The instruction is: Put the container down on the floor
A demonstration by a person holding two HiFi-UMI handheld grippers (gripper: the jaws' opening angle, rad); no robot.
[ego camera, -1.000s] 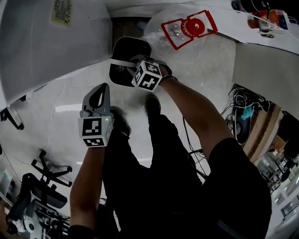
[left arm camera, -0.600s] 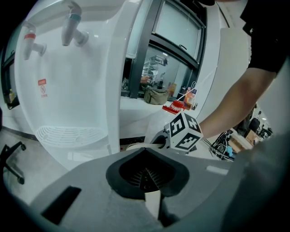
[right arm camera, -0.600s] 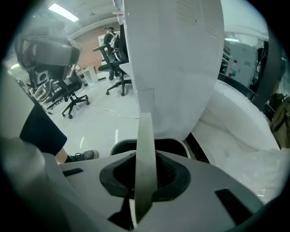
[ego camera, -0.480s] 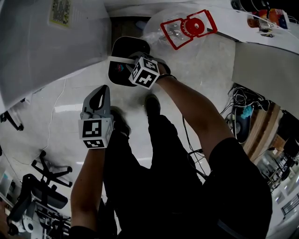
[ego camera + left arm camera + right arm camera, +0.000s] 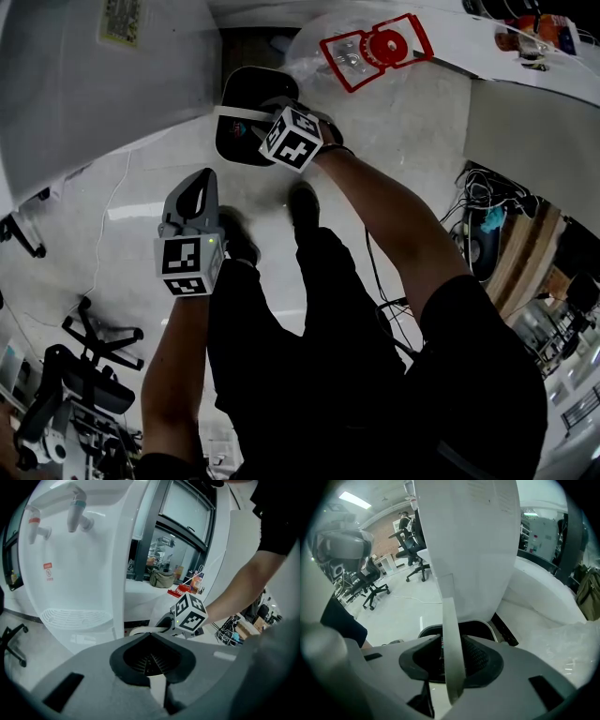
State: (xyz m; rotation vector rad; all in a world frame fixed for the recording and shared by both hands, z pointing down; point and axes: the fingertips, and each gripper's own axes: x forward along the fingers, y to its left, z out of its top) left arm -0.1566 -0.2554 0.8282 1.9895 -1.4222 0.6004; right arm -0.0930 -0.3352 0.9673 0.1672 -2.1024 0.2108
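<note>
**Head view.** The person stands over a pale floor (image 5: 403, 141). The black container (image 5: 255, 89) sits on that floor at the foot of a white water dispenser (image 5: 94, 94), just beside a clear bag (image 5: 314, 61). The right gripper (image 5: 251, 118) reaches down to the top of the container, where a white handle (image 5: 232, 112) crosses the opening. The left gripper (image 5: 200, 178) hangs apart from the container, nearer the person, and its two fingers meet at the tips. Two dark shoes (image 5: 302, 204) show on the floor between the grippers and the person's legs.

**Left gripper view.** The jaws of the left gripper are drawn together to a thin slit, and nothing lies between them. Beyond them the marker cube (image 5: 190, 613) of the right gripper shows at the handle, in front of the dispenser's base. The dispenser's two taps (image 5: 77, 510) and its drip grille (image 5: 70, 617) fill the left of the view.

**Right gripper view.** The jaws of the right gripper have just been opening. They stand apart with the handle upright between them, and the pads do not appear to press on it. Behind the jaws lies the container's dark opening with its pale rim, close against the dispenser's white body. Office chairs (image 5: 375, 590) stand well apart on the floor at the left.
</note>
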